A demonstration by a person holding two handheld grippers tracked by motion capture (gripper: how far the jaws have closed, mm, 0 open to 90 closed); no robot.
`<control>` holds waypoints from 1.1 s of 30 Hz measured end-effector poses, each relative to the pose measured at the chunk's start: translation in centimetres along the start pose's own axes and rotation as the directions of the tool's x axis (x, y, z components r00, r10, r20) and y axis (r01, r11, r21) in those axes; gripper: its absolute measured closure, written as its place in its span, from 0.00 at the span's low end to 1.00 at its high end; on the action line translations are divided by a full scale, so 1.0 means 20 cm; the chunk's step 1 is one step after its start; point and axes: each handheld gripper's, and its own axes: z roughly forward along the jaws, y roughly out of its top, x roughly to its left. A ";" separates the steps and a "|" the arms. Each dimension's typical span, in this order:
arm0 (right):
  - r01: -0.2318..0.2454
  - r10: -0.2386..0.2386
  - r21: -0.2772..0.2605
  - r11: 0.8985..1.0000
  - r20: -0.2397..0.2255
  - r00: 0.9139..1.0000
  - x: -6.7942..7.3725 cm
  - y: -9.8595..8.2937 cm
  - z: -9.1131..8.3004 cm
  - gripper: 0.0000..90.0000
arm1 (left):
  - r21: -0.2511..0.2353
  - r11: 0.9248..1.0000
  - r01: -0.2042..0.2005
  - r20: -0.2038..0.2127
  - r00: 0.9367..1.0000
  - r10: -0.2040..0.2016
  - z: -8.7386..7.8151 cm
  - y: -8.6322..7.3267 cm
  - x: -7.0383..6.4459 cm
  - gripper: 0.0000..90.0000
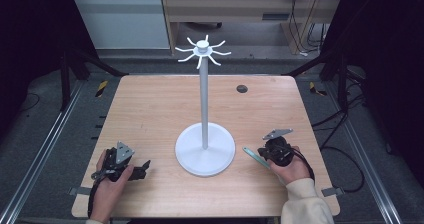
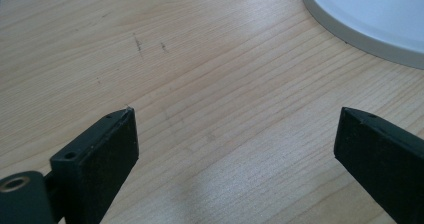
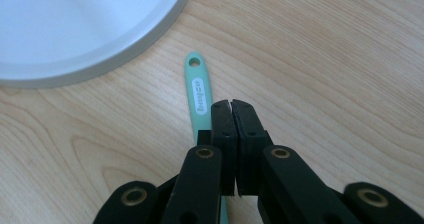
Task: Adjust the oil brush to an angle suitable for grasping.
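Teal handle [image 3: 198, 96], flat on the wooden table [image 1: 150, 109] at near right, just right of the white stand's round base [image 1: 187, 156]. Hanging hole at its far tip, pointing toward the base rim; a slim utensil by the look of it, working end hidden under the right gripper [image 3: 231, 104]. Probably meant for one of the hooks [image 1: 204, 53] crowning the tall pole, hence the hole end left free.

Right gripper: jaws pressed together with no gap, poised above the handle's near half. Handle emerging from beneath the left jaw and running slightly left of the jaw line; pinched or merely overlapped, impossible to tell from the right gripper view.

Left gripper [image 2: 235, 134]: jaws spread wide over bare wood at near left, holding nothing, resting clear of the base, likely waiting in reserve.
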 end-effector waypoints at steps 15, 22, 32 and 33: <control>-0.003 0.002 0.039 0.999 0.039 0.999 -0.04 -0.13 -0.13 0.92 | 0.001 1.000 -0.002 -0.003 1.000 0.002 0.00 0.01 0.00 0.04; 0.016 -0.018 0.080 0.997 0.024 1.000 -0.05 -0.15 -0.16 0.84 | 0.006 1.000 -0.007 0.001 1.000 0.007 0.01 0.01 0.00 0.04; 0.129 -0.134 0.187 0.974 0.012 0.991 0.03 -0.08 -0.15 0.82 | 0.014 1.000 -0.012 0.005 1.000 0.012 0.01 0.00 -0.01 0.04; 0.129 -0.134 0.195 0.972 0.009 0.991 0.04 -0.07 -0.15 0.82 | 0.016 1.000 -0.013 0.005 1.000 0.013 0.01 0.00 -0.01 0.04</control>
